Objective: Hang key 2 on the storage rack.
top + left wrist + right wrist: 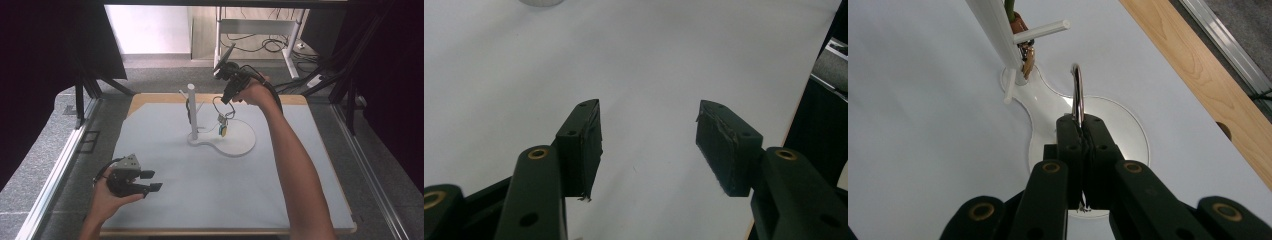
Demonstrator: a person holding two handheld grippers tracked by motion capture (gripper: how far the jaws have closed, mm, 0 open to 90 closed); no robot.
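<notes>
- The right gripper point(226, 95) is held up over the far half of the table, above the round part of the white stand base point(240, 145); its jaws are closed tight on a metal key ring point(1077, 95), which sticks up edge-on from between the pads in the right gripper view
- In the high view a thin wire loop hangs from that gripper, with a small keychain charm point(222, 129) (yellow and blue, details too small to tell) dangling at its end just over the base, close beside the post
- The white post point(192, 111) stands upright on the smaller lobe of the base; short white pegs point(1043, 31) stick out from its sides; in the right gripper view something brown and green hangs against the post by the upper peg, too blurred to name
- The left gripper point(150, 181) sits low at the near left part of the table, held in the person's left hand point(107, 197), well apart from the stand; its jaws stand wide apart with nothing between them, and the left gripper view looks past them onto the bare white mat point(649, 60)
- The mat covers most of the wooden tabletop point(1193, 75); a strip of wood shows along the far edge
</notes>
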